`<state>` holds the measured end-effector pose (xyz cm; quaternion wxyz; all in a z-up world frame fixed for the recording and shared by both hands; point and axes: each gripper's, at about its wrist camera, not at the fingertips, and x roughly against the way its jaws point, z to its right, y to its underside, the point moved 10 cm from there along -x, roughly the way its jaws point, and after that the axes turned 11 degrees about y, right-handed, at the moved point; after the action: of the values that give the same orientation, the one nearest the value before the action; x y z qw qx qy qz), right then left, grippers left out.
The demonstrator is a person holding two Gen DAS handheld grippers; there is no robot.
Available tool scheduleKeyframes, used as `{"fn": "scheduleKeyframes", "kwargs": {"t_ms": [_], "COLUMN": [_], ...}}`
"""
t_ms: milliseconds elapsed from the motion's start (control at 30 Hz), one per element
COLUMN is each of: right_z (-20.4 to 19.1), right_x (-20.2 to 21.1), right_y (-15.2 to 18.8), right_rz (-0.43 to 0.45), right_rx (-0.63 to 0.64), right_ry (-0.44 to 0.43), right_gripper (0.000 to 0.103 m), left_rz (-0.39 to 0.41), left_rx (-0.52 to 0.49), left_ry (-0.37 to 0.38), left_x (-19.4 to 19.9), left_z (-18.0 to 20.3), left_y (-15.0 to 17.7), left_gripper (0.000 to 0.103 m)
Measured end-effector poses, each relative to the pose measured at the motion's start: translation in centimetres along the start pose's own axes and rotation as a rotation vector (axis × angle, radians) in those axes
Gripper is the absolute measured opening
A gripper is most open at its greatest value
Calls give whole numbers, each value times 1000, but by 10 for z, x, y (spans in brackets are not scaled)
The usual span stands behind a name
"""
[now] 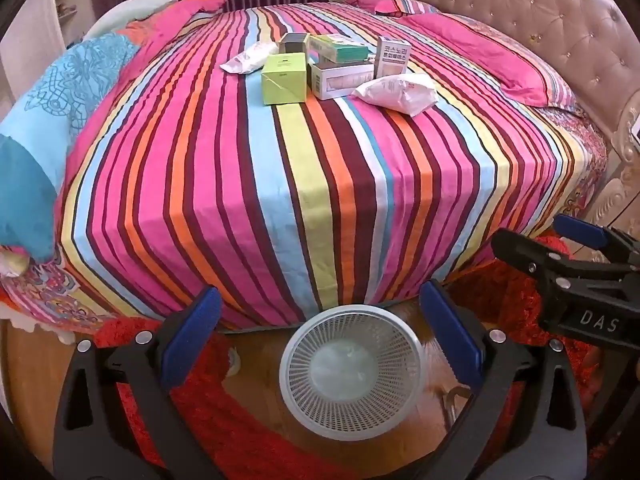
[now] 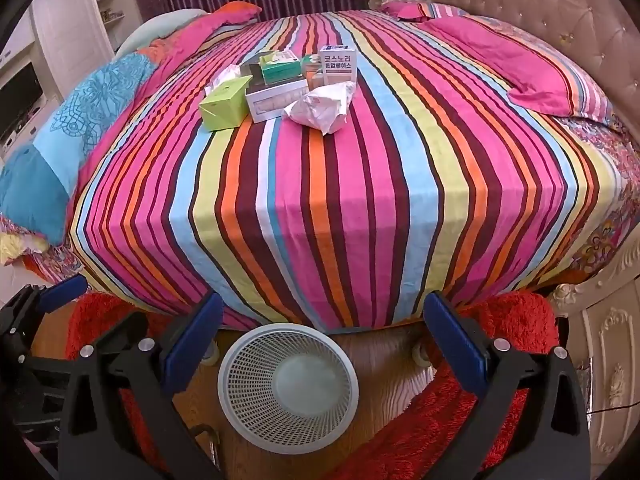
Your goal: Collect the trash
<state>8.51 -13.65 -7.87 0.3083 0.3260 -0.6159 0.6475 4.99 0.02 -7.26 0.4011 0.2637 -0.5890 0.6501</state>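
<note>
A pile of trash lies far off on the striped bed: a lime green box (image 1: 284, 78) (image 2: 225, 106), a white flat box (image 1: 340, 79) (image 2: 276, 98), a green-and-white box (image 1: 338, 49) (image 2: 280, 66), a box with Korean print (image 1: 393, 57) (image 2: 338, 65), a crumpled white wrapper (image 1: 396, 93) (image 2: 322, 106) and another white wrapper (image 1: 250, 58) behind. An empty white mesh basket (image 1: 352, 364) (image 2: 288, 386) stands on the wooden floor at the bed's foot. My left gripper (image 1: 320, 336) and right gripper (image 2: 320, 340) are both open and empty, hovering over the basket.
The right gripper shows at the right edge of the left wrist view (image 1: 568, 264). A red shaggy rug (image 2: 500, 360) surrounds the floor patch. Pink pillows (image 2: 500, 56) and a tufted headboard (image 1: 540, 12) are at the right, a blue quilt (image 1: 60, 120) at the left.
</note>
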Motion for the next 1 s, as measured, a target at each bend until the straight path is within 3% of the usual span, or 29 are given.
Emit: {"fn": "scheduleKeyframes", "kwargs": {"t_ms": [1000], "right_z": [10], "right_x": [4], "right_y": [0], "right_rz": [4], "right_rx": [-31], "right_ry": [10], "right_gripper": [96], "left_rz": [-1], "left_rx": [25], "left_ry": [2], "left_x": [0], "left_z": [-4], "left_y": [1], "left_gripper": [96]}}
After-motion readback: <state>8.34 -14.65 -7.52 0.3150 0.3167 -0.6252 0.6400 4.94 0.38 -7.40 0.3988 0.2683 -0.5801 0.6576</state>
